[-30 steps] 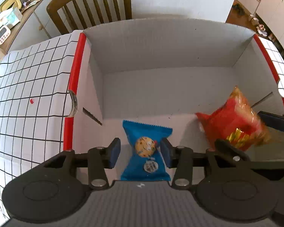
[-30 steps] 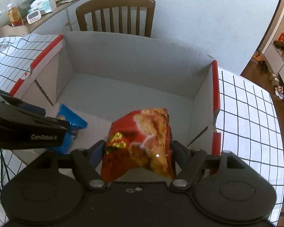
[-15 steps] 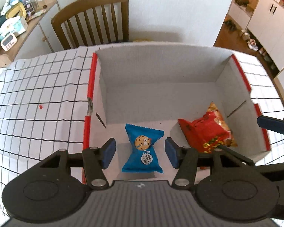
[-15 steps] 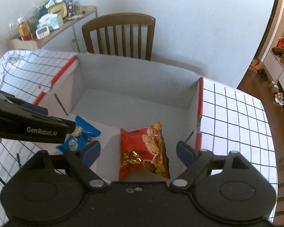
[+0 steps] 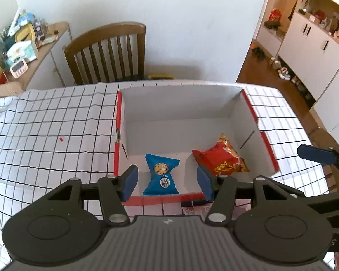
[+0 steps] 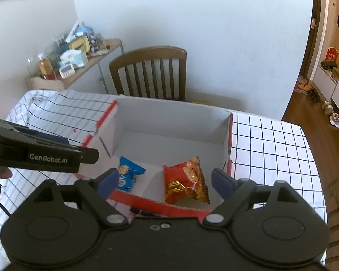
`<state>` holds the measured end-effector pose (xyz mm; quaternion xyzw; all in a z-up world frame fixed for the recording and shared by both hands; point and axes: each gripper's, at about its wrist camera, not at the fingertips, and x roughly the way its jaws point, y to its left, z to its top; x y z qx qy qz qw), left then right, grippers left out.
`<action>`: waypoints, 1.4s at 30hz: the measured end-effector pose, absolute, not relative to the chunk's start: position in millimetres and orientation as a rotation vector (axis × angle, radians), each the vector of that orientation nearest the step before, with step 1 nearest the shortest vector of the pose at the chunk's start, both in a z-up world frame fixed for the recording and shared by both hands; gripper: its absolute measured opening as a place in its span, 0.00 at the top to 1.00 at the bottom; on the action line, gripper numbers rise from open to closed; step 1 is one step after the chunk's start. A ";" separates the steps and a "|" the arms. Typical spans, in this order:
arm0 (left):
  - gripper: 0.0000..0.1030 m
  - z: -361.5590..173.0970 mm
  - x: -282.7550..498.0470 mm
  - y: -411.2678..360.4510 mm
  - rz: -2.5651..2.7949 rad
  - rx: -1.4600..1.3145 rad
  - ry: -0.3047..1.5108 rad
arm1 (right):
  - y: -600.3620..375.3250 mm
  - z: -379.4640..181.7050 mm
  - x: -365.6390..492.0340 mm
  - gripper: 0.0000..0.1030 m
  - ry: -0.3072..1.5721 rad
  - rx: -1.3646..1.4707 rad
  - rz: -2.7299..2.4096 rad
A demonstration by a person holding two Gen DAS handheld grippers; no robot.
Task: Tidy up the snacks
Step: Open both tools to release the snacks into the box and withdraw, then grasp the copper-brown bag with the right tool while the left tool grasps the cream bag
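Over the box (image 5: pixel 235 124), in the left view, my left tool (image 5: pixel 167 181) had let go and lifted back; its jaws stood half open and empty, the blue pack (image 5: pixel 161 174) lying below.

In the right view, my right tool (image 6: pixel 163 180) hung wide, jaws just opened off the red bag (image 6: pixel 185 180), now resting inside. Both snacks were stowed.

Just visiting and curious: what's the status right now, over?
Left hand-held gripper and right hand-held gripper open, empty, right just widened. Blue cookie packet and red snack bag lie in white box. Nothing in the way.
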<state>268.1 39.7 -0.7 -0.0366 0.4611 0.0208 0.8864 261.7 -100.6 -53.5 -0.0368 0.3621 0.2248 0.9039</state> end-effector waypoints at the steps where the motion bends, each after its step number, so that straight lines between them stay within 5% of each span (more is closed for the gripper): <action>1: 0.43 2.4 262.6 40.2 0.039 -0.078 0.952 | -101.3 -50.7 257.3 0.11 0.740 -0.071 0.468; 23: 0.24 8.1 134.3 49.4 -0.005 -0.130 0.852 | -125.8 -42.7 147.3 0.01 0.683 -0.006 0.528; 32: 0.04 -13.8 95.0 38.5 -0.060 -0.166 0.880 | -139.3 -71.1 106.4 0.00 0.709 0.039 0.504; 42: 0.03 -59.8 82.0 21.1 -0.009 -0.187 0.992 | -163.2 -110.8 85.4 0.00 0.761 0.011 0.441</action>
